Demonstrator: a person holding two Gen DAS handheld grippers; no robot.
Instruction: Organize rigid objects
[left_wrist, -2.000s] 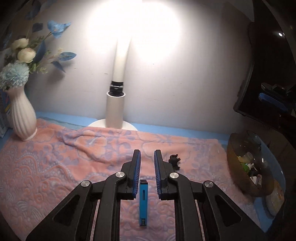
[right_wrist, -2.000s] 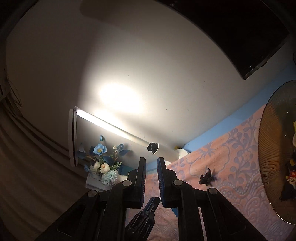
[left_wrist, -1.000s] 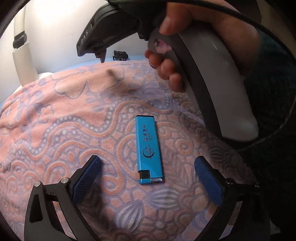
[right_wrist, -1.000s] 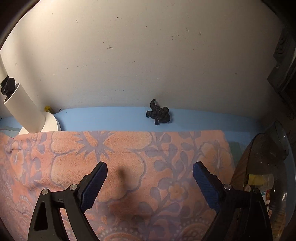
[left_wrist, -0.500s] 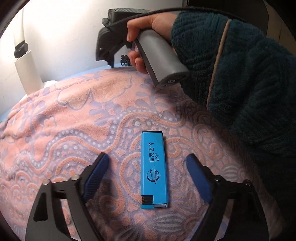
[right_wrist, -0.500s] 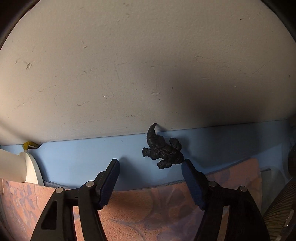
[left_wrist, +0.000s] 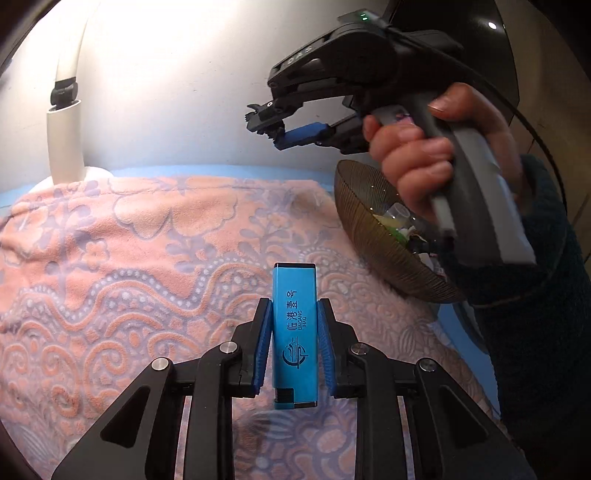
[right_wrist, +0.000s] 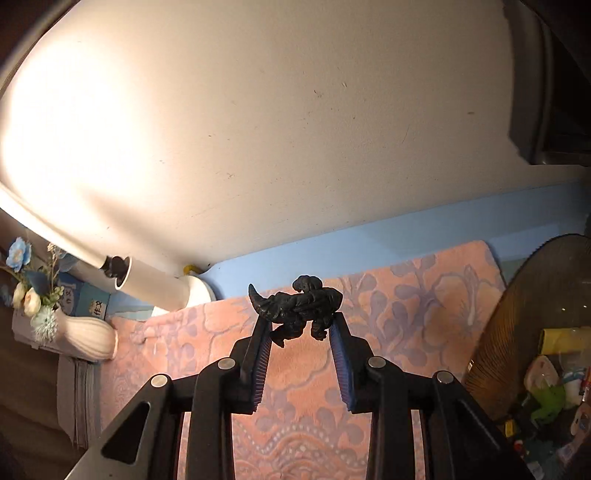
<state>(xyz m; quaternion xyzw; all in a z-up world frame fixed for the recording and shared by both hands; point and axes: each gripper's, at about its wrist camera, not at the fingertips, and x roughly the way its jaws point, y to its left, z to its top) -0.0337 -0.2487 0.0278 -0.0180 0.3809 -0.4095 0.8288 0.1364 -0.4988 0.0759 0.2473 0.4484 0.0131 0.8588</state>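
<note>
Broadly, a pink patterned blanket (left_wrist: 155, 266) covers the work surface up to a blue strip along the far edge, where a white lamp (left_wrist: 66, 144) stands at the far left corner, with a white vase of flowers (right_wrist: 79, 338) beyond it. A ribbed brown glass bowl (left_wrist: 384, 243) sits at the blanket's right edge, already holding small mixed items; it is judged to be the collecting place. The person's right hand (left_wrist: 436, 155) grips the handle of the right gripper (right_wrist: 301, 326), raised over the far right corner just above and beside the bowl's rim. Its jaws are closing, and the pads already press on a small black dinosaur figure (right_wrist: 295, 308) that lies crosswise between the fingertips, tail to the left, clear of the blanket. The left gripper (left_wrist: 293, 317) is over the near middle of the blanket; its jaws are closing too, the blue pads clamped on the long sides of a blue lighter (left_wrist: 295, 332). Its long axis runs along the fingers, plain end forward past the tips, metal head back toward the camera. The bowl lies to the right of, and beyond, the left jaws, so the right hand is much nearer it; the lighter's carry would need a rightward swing past that hand.
</note>
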